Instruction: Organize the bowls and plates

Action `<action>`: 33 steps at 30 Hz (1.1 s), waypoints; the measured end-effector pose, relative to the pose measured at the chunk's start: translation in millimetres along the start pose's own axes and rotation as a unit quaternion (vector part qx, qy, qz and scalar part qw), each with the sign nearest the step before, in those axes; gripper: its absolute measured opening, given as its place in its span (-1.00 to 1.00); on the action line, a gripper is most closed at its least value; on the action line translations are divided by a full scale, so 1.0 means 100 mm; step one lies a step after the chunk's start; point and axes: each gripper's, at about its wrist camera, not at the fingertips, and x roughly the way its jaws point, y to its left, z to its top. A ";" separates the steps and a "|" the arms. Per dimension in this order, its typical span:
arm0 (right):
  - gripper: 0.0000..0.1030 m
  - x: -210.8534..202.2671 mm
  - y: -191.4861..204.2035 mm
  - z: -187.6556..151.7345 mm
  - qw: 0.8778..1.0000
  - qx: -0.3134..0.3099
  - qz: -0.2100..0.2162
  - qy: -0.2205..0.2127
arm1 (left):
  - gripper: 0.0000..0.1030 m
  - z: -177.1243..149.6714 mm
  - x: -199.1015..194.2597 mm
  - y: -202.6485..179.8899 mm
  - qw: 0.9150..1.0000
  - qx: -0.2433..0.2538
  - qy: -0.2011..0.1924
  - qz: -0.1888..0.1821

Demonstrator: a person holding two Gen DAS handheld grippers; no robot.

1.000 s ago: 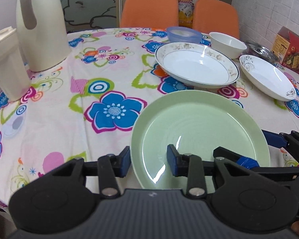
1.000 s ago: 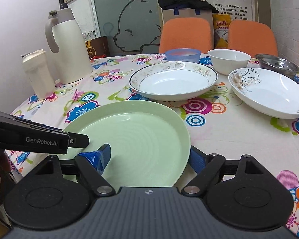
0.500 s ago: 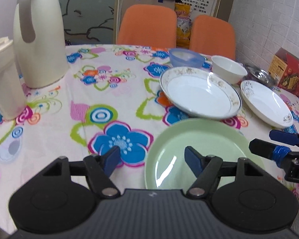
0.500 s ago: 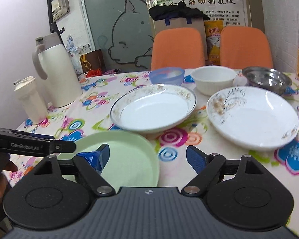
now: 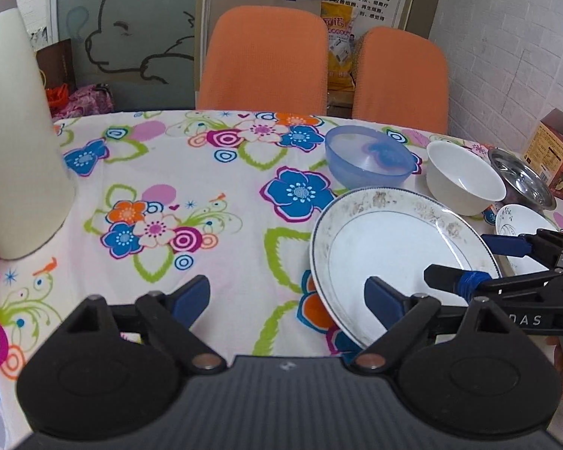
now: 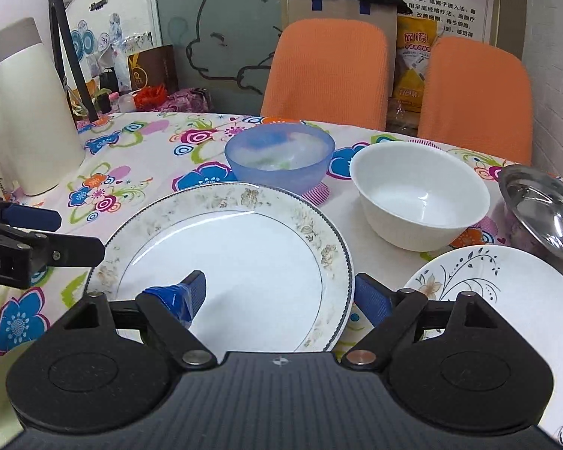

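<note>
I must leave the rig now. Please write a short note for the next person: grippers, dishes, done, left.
Left gripper: open, empty, at the left edge of the gold-rimmed plate.
Right gripper: open, empty, its fingers astride that plate's right rim.
Behind the plate: blue bowl, white bowl, steel bowl. To the right: floral plate.
Done: nothing stacked in view.
Left: stack the plates, nest the bowls.

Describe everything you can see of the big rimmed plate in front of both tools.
The rimmed plate is round, glossy and white, likely ceramic, with a faded floral band and a thin dark edge line. It lies flat on the flowered tablecloth, empty. The open right tool straddles its near right edge; the blue bowl sits just behind it.
</note>
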 end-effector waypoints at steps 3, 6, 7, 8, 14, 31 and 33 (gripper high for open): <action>0.43 0.02 0.03 0.01 1.000 0.009 -0.008 -0.002 | 0.75 0.03 0.07 0.01 1.000 0.007 0.002 -0.003; 0.43 0.04 0.05 0.03 1.000 0.013 0.008 -0.005 | 0.75 0.07 0.11 0.00 1.000 0.013 0.000 -0.001; 0.43 0.05 0.05 0.05 1.000 0.010 0.013 -0.004 | 0.75 0.07 0.12 0.00 1.000 0.013 0.000 -0.001; 0.40 0.04 0.05 0.04 1.000 0.007 0.015 -0.005 | 0.75 0.07 0.14 0.01 1.000 0.014 0.000 -0.002; 0.40 0.03 0.04 -0.06 1.000 0.024 0.016 0.004 | 0.75 0.07 0.30 -0.04 1.000 0.015 0.014 -0.010; 0.39 0.03 0.13 -0.20 0.999 -0.019 0.015 -0.036 | 0.17 -0.01 0.42 -0.21 0.999 0.034 0.014 -0.010; 0.31 0.01 0.09 -0.21 0.999 -0.024 0.020 -0.038 | 0.07 -0.01 0.40 -0.27 0.999 0.036 0.013 -0.005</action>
